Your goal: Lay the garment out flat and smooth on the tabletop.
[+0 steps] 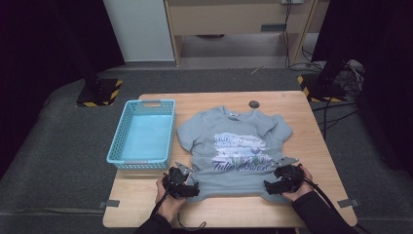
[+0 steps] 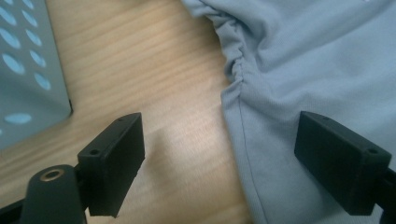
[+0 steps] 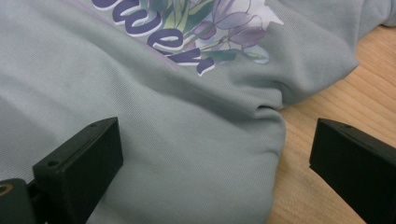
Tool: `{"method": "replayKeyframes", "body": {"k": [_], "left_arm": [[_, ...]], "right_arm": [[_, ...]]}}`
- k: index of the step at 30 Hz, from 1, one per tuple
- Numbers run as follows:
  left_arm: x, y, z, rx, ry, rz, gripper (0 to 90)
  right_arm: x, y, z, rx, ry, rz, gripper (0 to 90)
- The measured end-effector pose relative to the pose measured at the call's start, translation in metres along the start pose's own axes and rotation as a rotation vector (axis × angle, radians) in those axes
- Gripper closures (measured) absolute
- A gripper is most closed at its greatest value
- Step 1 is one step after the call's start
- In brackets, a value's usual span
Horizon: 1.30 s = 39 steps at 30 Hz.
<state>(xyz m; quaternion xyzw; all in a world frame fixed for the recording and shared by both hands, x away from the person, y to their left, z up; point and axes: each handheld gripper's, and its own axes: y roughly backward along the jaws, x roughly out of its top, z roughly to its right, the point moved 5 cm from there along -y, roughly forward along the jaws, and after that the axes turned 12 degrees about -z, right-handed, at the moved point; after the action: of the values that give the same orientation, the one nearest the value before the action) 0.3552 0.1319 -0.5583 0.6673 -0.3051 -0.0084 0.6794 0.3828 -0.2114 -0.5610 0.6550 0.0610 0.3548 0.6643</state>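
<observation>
High view: a grey-blue shirt (image 1: 234,146) lies flat, print side up, on the wooden table (image 1: 321,161), neck away from the person, hem toward them. A blue basket (image 1: 142,134) stands just left of the shirt, near its left sleeve. Left gripper (image 1: 187,183) sits at the shirt's near left corner, held in the left hand (image 1: 168,200); right gripper (image 1: 275,183) sits at the near right corner, held in the right hand (image 1: 299,187). Both point in toward the hem. Left gripper view: jaws stand wide apart, nothing pinched between them. The shirt's side edge (image 2: 243,140) runs up between the jaws, puckered a little farther up; one jaw is over bare wood, the other over the fabric. Basket wall (image 2: 28,79) at the upper left. Right gripper view: jaws likewise wide apart, nothing clamped. The shirt's folded side edge (image 3: 275,140) lies between them, one jaw over cloth, the other over bare table (image 3: 336,98). The tail of the purple lettering and the flower print (image 3: 210,28) show farther up the cloth. Whether either jaw touches the fabric cannot be told.
</observation>
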Motion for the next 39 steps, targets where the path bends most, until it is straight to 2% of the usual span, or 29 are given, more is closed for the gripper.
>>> {"method": "replayKeyframes", "body": {"k": [4,5,7,13,14,15,16,17,18,19,22,25,26,28,32,39], "left_arm": [[-0.01,0.005,0.006,-0.022,-0.013,-0.019,15.2],[-0.017,0.009,0.01,-0.036,-0.024,-0.036,15.1],[-0.021,0.012,0.014,-0.041,-0.039,-0.048,15.1],[-0.023,0.015,0.022,-0.075,-0.069,-0.065,14.4],[-0.022,0.015,0.022,-0.089,-0.066,-0.055,14.4],[-0.017,0.018,0.02,-0.099,-0.058,-0.025,14.1],[-0.017,0.018,0.02,-0.099,-0.058,-0.025,14.1],[-0.011,0.02,0.016,-0.109,-0.043,0.013,14.3],[-0.011,0.02,0.016,-0.109,-0.043,0.013,14.4],[-0.003,0.018,0.011,-0.11,-0.022,0.042,14.5],[0.006,0.011,0.007,-0.102,-0.004,0.048,15.0],[0.019,-0.004,-0.002,-0.088,0.018,0.04,15.6],[0.019,-0.004,-0.002,-0.088,0.018,0.04,15.9],[0.024,-0.012,-0.006,-0.083,0.048,0.032,16.0],[0.024,-0.015,-0.005,-0.067,0.037,0.025,15.6],[0.018,-0.011,0.002,-0.056,0.028,0.013,15.2]], "right_arm": [[-0.005,0.001,0.0,0.028,0.005,-0.013,2.4],[-0.01,0.003,-0.001,0.05,0.007,-0.02,2.4],[-0.017,0.006,-0.002,0.066,0.016,-0.027,2.3],[-0.029,0.015,-0.009,0.055,0.067,-0.049,2.1],[-0.029,0.015,-0.009,0.055,0.067,-0.049,2.1],[-0.029,0.016,-0.01,0.047,0.076,-0.057,2.4],[-0.029,0.016,-0.01,0.047,0.076,-0.057,2.4],[-0.026,0.017,-0.01,0.054,0.07,-0.043,2.4],[-0.023,0.018,-0.01,0.06,0.062,-0.03,2.4],[-0.02,0.018,-0.01,0.068,0.052,-0.01,2.6],[-0.004,0.02,-0.011,0.105,0.025,0.059,3.3],[0.013,0.015,-0.012,0.136,0.013,0.103,4.2],[0.013,0.015,-0.012,0.136,0.013,0.103,4.2],[0.024,0.006,-0.012,0.158,-0.01,0.106,5.4],[0.034,-0.007,-0.012,0.17,-0.027,0.079,5.6],[0.028,-0.014,-0.017,0.144,0.016,0.028,6.3]]}}
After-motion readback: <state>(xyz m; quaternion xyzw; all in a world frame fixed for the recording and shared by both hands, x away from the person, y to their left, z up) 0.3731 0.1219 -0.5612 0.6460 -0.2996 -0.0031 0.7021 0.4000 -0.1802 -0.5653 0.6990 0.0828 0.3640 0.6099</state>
